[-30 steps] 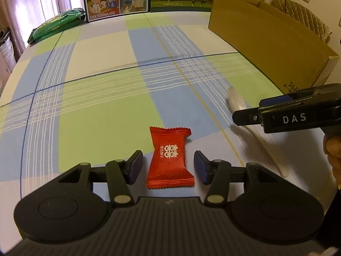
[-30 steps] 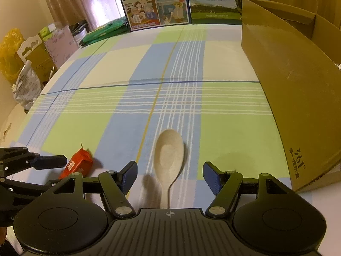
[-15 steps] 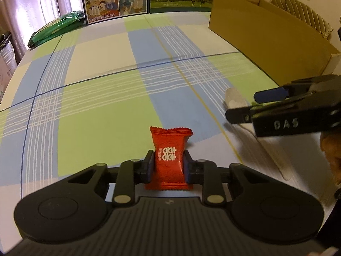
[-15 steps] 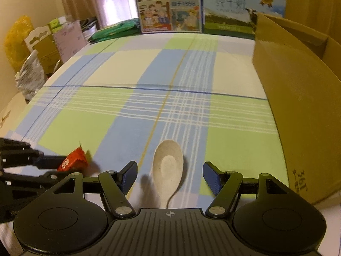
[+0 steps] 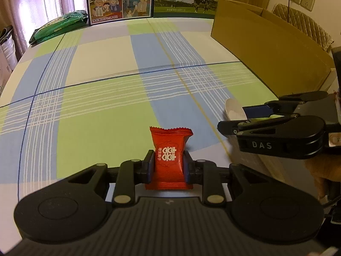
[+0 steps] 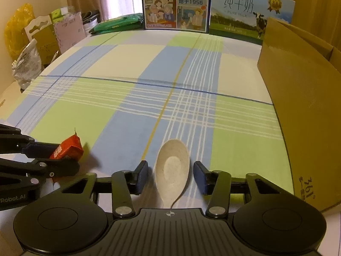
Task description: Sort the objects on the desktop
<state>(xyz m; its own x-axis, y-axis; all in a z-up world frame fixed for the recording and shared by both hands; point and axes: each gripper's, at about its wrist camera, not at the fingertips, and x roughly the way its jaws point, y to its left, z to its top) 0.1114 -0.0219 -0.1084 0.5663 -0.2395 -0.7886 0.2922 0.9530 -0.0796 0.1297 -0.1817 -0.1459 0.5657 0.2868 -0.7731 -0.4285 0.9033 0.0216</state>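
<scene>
Left wrist view: a tall brown cardboard box [image 5: 266,42] stands at 2 o'clock on the plaid-clothed counter [image 5: 96,117]. The left tongs [image 5: 167,166] are clamped on a glossy red candy packet [image 5: 168,155].

Right wrist view: the right tongs [image 6: 170,176] stand apart around a speckled beige spoon [image 6: 172,166], untouched; milk cartons [image 6: 177,4] at 12 o'clock.

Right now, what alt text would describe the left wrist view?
The left gripper pinches a red candy packet above a checked tablecloth. At right, the right gripper straddles a pale spoon, near a cardboard box.
</scene>
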